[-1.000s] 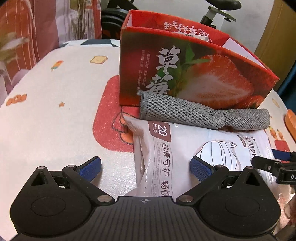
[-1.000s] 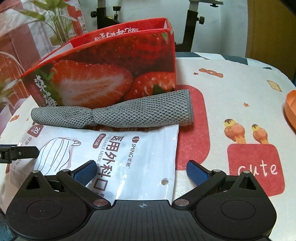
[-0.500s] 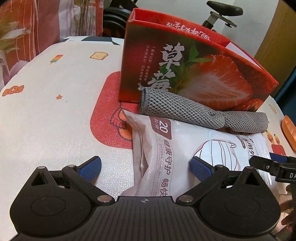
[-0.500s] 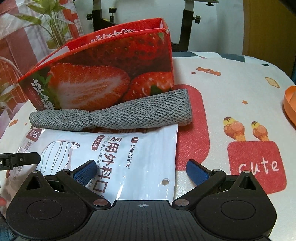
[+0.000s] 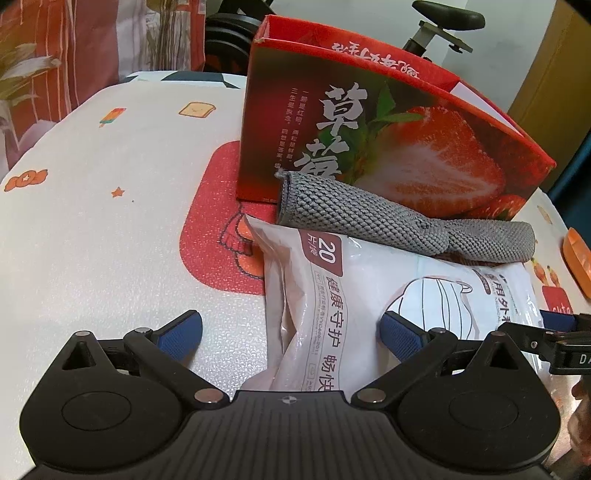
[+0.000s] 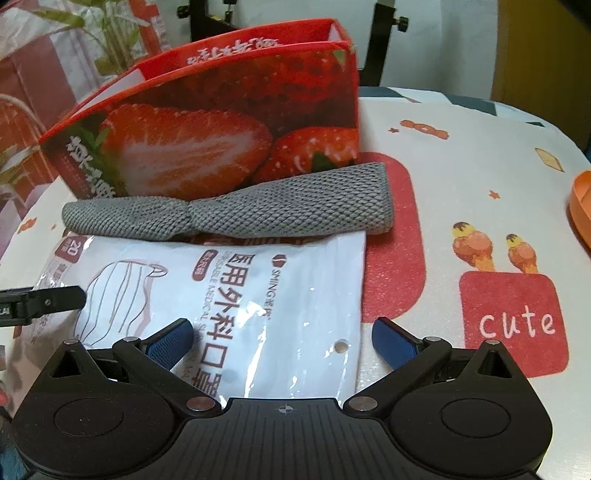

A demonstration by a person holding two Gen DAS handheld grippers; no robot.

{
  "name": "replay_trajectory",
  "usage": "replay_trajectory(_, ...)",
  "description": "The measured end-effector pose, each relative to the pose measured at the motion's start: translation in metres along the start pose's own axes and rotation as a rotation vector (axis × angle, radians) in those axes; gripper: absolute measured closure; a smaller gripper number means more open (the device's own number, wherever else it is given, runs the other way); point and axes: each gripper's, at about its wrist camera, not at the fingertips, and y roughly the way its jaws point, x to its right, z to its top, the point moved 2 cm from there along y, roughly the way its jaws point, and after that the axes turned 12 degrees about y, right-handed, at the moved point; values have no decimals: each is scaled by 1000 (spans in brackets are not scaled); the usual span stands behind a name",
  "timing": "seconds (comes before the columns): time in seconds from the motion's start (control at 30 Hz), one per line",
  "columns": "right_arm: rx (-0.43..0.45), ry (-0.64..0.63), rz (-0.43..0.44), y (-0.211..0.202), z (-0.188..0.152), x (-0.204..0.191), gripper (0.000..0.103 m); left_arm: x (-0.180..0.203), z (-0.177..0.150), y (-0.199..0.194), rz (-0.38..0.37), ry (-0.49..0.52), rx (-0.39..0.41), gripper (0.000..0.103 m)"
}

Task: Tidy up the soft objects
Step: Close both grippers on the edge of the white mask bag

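Observation:
A white pack of face masks [image 5: 369, 295] lies flat on the table; the right wrist view shows it too [image 6: 258, 295]. A rolled grey knit cloth [image 5: 388, 225] lies behind it, against the red strawberry box [image 5: 388, 140]; cloth [image 6: 240, 214] and box [image 6: 221, 140] also show in the right wrist view. My left gripper [image 5: 290, 328] is open, its jaws either side of the pack's left end. My right gripper [image 6: 282, 334] is open over the pack's right end. Neither holds anything.
The table has a white cloth with red patches and cartoon prints [image 5: 110, 221]. An orange object [image 6: 581, 206] sits at the right edge. An exercise bike [image 5: 443, 22] and a curtain stand beyond the table.
Both grippers have moved slightly forward and upward over the mask pack. The pack, cloth and box have not moved. Both stay open.

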Motion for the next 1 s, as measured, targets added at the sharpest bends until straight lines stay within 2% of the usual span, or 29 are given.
replay_trajectory(0.23, -25, -25, 51, 0, 0, -5, 0, 4, 1, 1, -23, 34, -12, 1)
replay_trajectory(0.37, -44, -41, 102, 1, -2, -13, 0, 20, -1, 0, -57, 108, 0, 21)
replay_trajectory(0.43, -50, -42, 116, 1, -1, -15, 0, 27, 1, -3, -87, 135, 12, 23)
replay_trajectory(0.5, -56, -25, 133, 0, 1, -14, 0, 31, 1, -4, -84, 142, 13, 27)
replay_trajectory(0.6, -66, 17, 175, 0, 3, -9, 0, 26, 2, -4, -100, 110, 16, 34)
replay_trajectory(0.7, -69, 27, 177, -1, 4, -9, 1, 23, 1, -5, -126, 95, 14, 39)
replay_trajectory(0.9, -67, 48, 190, -4, 6, -8, 12, 20, 0, -5, -154, 90, 7, 39)
replay_trajectory(1.0, -50, 54, 177, -6, 6, -6, 27, 20, -1, -7, -165, 87, 3, 39)
